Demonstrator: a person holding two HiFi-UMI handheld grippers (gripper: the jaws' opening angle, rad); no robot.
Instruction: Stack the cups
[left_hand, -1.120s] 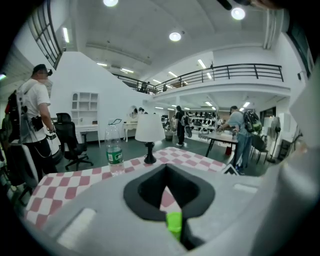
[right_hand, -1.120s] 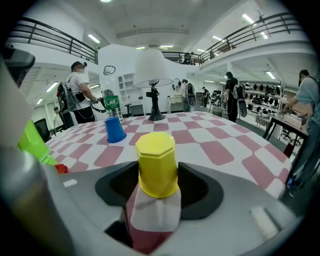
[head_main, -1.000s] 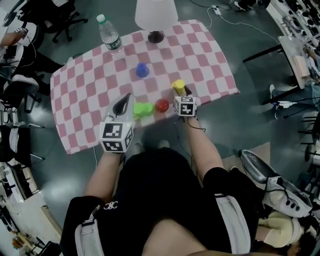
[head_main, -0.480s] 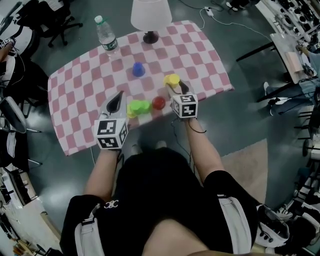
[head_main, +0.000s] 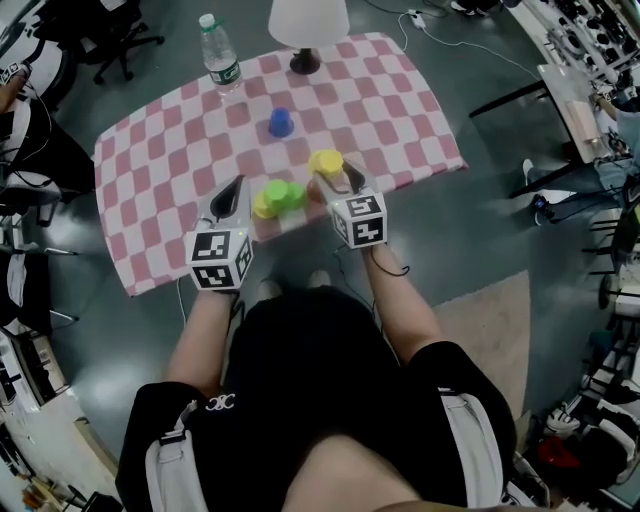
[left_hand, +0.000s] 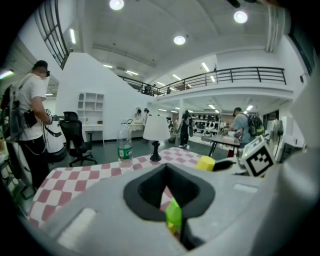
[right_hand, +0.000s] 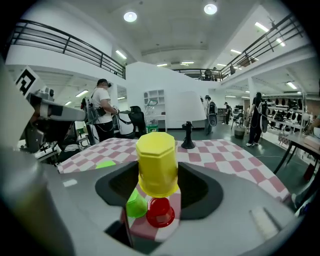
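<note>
My right gripper (head_main: 331, 173) is shut on a yellow cup (head_main: 325, 161), held upside down just above the checked table (head_main: 150, 190). In the right gripper view the yellow cup (right_hand: 157, 162) hangs over a red cup (right_hand: 161, 212), which stands upside down on the cloth beside a green cup (right_hand: 134, 203). From the head view the red cup is hidden. The green cup (head_main: 284, 194) lies on its side, and my left gripper (head_main: 231, 196) is shut and empty just left of it. A blue cup (head_main: 281, 122) stands alone farther back.
A water bottle (head_main: 220, 60) and a white lamp (head_main: 306, 22) stand at the table's far edge. Office chairs (head_main: 40, 150) crowd the left side, and a desk (head_main: 590, 90) stands at the right. The table's near edge runs just before my grippers.
My right gripper has carried the yellow cup leftward until it sits over the red cup, which the head view no longer shows. The left gripper has stayed beside the green cup.
</note>
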